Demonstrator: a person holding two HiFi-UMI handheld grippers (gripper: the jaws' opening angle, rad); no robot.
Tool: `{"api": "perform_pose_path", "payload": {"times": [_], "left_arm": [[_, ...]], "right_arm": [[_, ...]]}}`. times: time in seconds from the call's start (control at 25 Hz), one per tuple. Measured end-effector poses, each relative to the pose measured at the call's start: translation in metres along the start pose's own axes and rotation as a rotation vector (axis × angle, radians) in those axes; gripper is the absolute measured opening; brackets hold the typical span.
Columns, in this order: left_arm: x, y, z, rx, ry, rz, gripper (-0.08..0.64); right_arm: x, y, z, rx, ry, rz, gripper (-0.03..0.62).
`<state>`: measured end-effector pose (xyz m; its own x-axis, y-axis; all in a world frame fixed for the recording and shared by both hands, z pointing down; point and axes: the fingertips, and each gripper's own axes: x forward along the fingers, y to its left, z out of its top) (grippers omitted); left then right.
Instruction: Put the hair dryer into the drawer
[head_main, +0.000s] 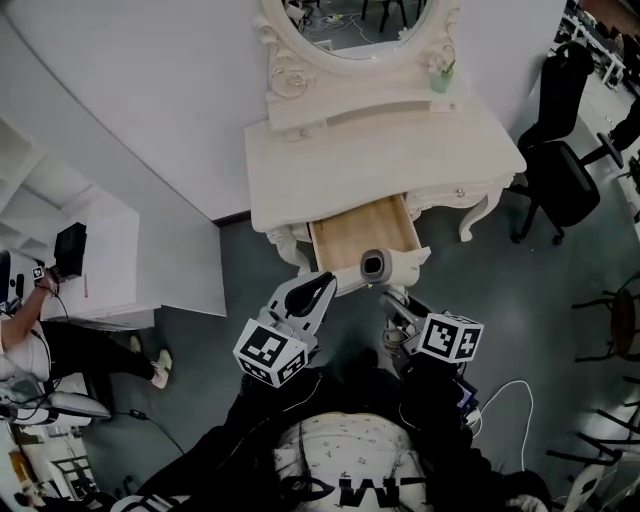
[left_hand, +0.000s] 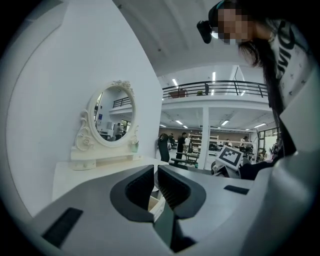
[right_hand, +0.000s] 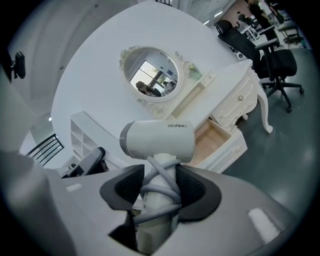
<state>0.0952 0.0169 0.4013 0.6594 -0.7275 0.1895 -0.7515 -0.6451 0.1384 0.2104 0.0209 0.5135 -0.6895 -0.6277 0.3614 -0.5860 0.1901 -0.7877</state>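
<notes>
The fingers (right_hand: 125, 192) of our right gripper (right_hand: 160, 187) stand wide but filled: they clamp the handle of the hair dryer (right_hand: 157, 140), with its grey cord (right_hand: 160, 192) wound round that handle between the pads. The fingers (left_hand: 137, 192) of our left gripper (left_hand: 156, 182) are drawn together at the tips with only a slit between the pads, and nothing is in them. In the head view the hair dryer (head_main: 385, 267) hangs in the air just over the front edge of the open drawer (head_main: 355, 235), not yet in it. Its barrel lies crosswise, roughly along the drawer's front, while the handle runs back toward us into the right gripper (head_main: 400, 322). So the drawer's bare wooden floor lies ahead of the barrel and below it, and we judge that the coming move is forward and down, made by our right hand alone. The left gripper (head_main: 318, 292) sits just beside the drawer's front left corner. We count one hair dryer, one cord, one open drawer, one counter (head_main: 380, 150) and one oval mirror (head_main: 350, 20).
</notes>
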Motion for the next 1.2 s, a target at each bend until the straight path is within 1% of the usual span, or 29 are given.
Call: {"api": "perform_pose_path", "payload": {"times": [0.12,0.24,0.44,0.6,0.88,1.2], "left_arm": [[0.001,0.007,0.0,0.0,0.007,0.04,0.003],[0.0,0.011,0.002,0.0,0.009,0.064,0.003],[0.0,0.014,-0.003,-0.008,0.03,0.067,0.003],[0.003,0.025,-0.005,-0.008,0.04,0.059,0.003],[0.023,0.052,-0.003,-0.008,0.042,-0.007,0.003],[0.053,0.105,0.008,-0.006,0.044,-0.09,0.003]], "right_arm": [[0.006,-0.007,0.001,-0.002,0.028,0.008,0.209],[0.012,-0.004,0.003,-0.001,0.046,0.022,0.209],[0.022,-0.002,0.0,0.006,0.067,0.028,0.209],[0.032,-0.003,-0.007,0.012,0.089,0.011,0.209],[0.058,-0.016,-0.003,0.012,0.095,-0.069,0.209],[0.105,-0.044,0.009,-0.01,0.129,-0.22,0.209]]}}
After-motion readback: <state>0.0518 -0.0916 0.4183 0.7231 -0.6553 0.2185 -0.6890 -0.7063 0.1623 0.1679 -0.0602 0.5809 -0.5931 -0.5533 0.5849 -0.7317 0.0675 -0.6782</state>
